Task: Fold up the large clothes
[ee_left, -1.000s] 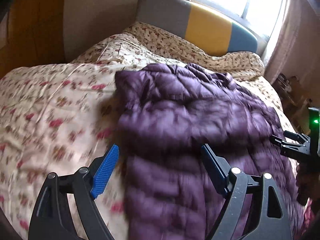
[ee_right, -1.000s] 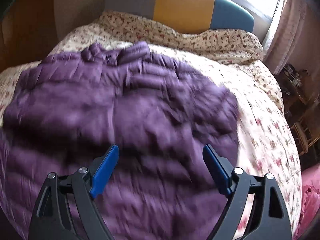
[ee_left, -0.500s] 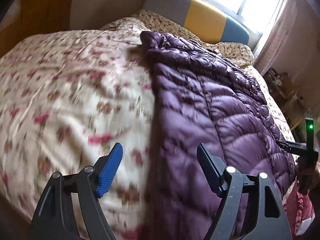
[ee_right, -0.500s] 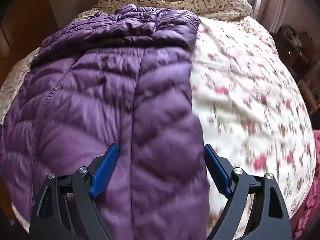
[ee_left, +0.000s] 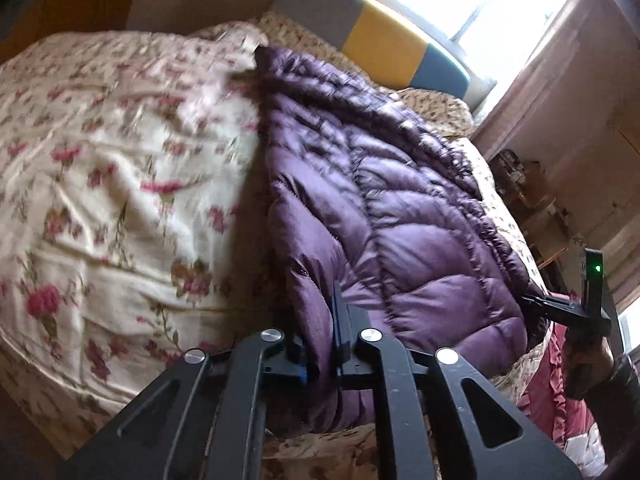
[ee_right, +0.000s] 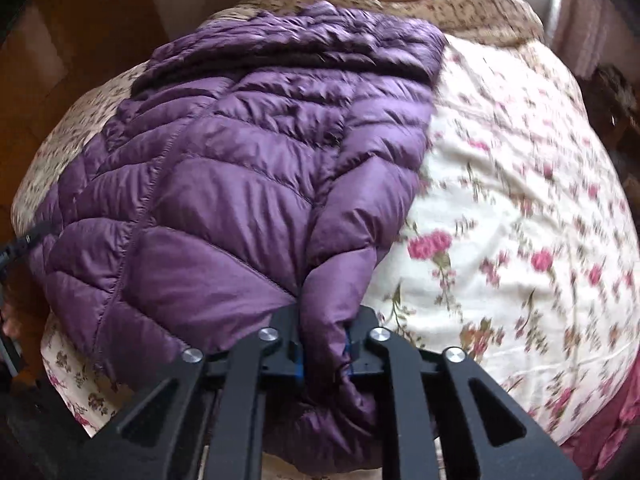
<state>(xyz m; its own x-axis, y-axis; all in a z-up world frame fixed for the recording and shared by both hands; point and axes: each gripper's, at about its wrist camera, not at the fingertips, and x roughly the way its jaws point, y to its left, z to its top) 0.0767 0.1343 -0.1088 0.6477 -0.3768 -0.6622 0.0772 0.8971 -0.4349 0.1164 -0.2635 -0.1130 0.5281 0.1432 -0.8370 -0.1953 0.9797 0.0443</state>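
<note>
Purple quilted down jacket [ee_right: 224,208] spread lengthwise on floral bedspread [ee_right: 500,208], collar toward headboard [ee_left: 384,40], hem at near bed edge.
Left gripper [ee_left: 320,344]: jaws just closed, now pinched on hem corner at jacket's left side.
Right gripper [ee_right: 324,344]: jaws just closed, now clamped on bunched hem at jacket's right side.
Handling judged: light, soft, puffy, springy; shell shiny, likely slippery.
Hold best taken deep on hem corners, across stitched seams, so filling is compressed and slip resisted.

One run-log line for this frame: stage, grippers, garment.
stage: hem grasp | left hand-held gripper: shut on purple down jacket | right hand-held gripper: shut on jacket | jacket: flat on floral bedspread
</note>
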